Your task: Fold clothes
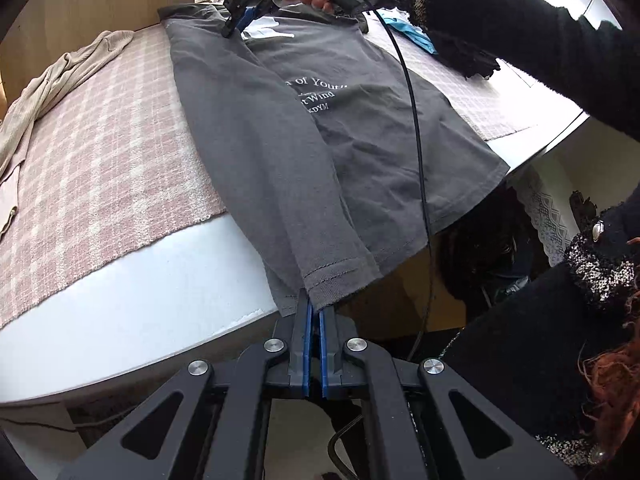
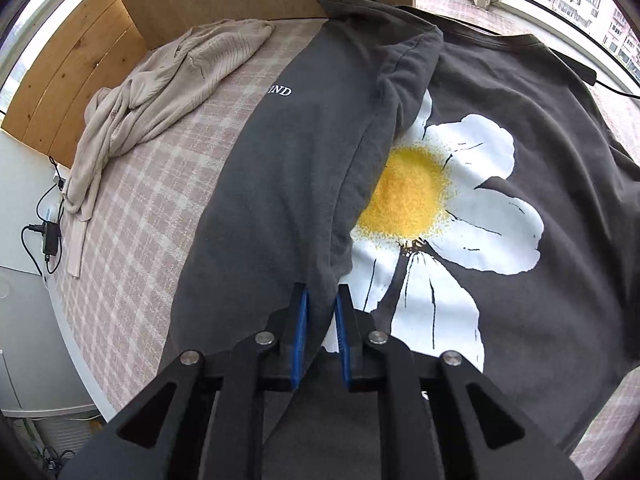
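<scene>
We hold the left tongs [image 1: 315,312] at the near edge of the table, its blue-padded fingers [image 1: 306,344] drawn narrow and pinching the stitched hem of the dark grey cotton T-shirt [image 1: 280,120] where the cloth hangs just over the white table [image 1: 140,292] edge. The shirt lies lengthwise across the pink-and-white checked woven cloth [image 1: 100,152] that covers the table, with one side panel folded over the middle so that white lettering shows partly beside the fold. At the far end, in the left wrist view, our right tongs [image 1: 236,26] reach down onto the shirt near its collar, and a black cable [image 1: 416,128] trails from them across the fabric. In the right wrist view, the right tongs [image 2: 320,300] stand with a narrow gap between the blue pads [image 2: 301,320], and the folded edge of the grey shirt [image 2: 280,184] runs up between them; we cannot tell whether they actually grip the cloth or only straddle it. To the right of that fold lies the large white daisy print with a yellow centre [image 2: 432,208], half covered by the turned-over panel. A crumpled beige ribbed knit garment [image 2: 160,92] lies on the checked cloth [image 2: 132,208] to the far left, apart from the shirt, and a wooden panel [image 2: 76,80] stands beyond it.
</scene>
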{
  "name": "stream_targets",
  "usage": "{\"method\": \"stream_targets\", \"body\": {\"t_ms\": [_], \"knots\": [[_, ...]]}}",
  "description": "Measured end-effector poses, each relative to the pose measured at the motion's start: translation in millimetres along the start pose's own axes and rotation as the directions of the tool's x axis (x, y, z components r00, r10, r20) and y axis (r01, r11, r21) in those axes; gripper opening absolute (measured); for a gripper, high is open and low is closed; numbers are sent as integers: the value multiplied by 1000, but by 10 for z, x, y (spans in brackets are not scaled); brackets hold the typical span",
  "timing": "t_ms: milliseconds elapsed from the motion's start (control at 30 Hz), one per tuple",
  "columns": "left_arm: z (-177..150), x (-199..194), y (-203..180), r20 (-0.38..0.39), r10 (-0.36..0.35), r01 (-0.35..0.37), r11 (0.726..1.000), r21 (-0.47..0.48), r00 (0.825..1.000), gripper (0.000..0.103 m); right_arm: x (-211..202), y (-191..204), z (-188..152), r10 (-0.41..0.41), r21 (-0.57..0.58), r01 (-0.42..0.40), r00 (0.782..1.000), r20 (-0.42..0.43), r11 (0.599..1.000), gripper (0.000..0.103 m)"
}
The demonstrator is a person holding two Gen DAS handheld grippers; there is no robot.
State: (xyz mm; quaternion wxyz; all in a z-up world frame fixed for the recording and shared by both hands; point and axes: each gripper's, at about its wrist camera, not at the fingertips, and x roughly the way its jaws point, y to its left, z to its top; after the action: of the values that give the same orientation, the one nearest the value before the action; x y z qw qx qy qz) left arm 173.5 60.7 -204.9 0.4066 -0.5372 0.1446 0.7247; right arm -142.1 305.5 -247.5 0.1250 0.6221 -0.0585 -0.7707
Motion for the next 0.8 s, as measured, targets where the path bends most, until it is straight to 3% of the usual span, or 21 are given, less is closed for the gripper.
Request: {"method": "stream_targets", "body": {"t_ms": [67,167,300,467,567,633,800], "knots": [[-23,11,39,-12,3,-3,1000,-6,1000,6,-69,-17,-114,11,20,-12,1000,8,1000,22],[-80,-68,68,-17,6,-6,1000,5,1000,8,-269,160,-776,126,-4,-126,992,-6,992,22],[-154,-213,32,0,49,-49,998,40,999,11,-535,396,-1660,275,-33,-276,961,-29,961,23],[-63,-253,-318,67,46,-58,980,189,997,19,-351,755,-2675,335,-32,-338,939,-81,941,23],[57,-85,-547,67,27,-46,953,298,997,27,-291,835,-2832,305,-19,-306,951,-52,952,23],[129,102,-654,44,31,-45,932,359,999,29,-354,731,-2872,327,29,-326,945,-20,945,23],[140,467,-663,-4,83,-75,920,385,997,29,-651,377,-3053,235,86,-240,970,62,967,23]]}}
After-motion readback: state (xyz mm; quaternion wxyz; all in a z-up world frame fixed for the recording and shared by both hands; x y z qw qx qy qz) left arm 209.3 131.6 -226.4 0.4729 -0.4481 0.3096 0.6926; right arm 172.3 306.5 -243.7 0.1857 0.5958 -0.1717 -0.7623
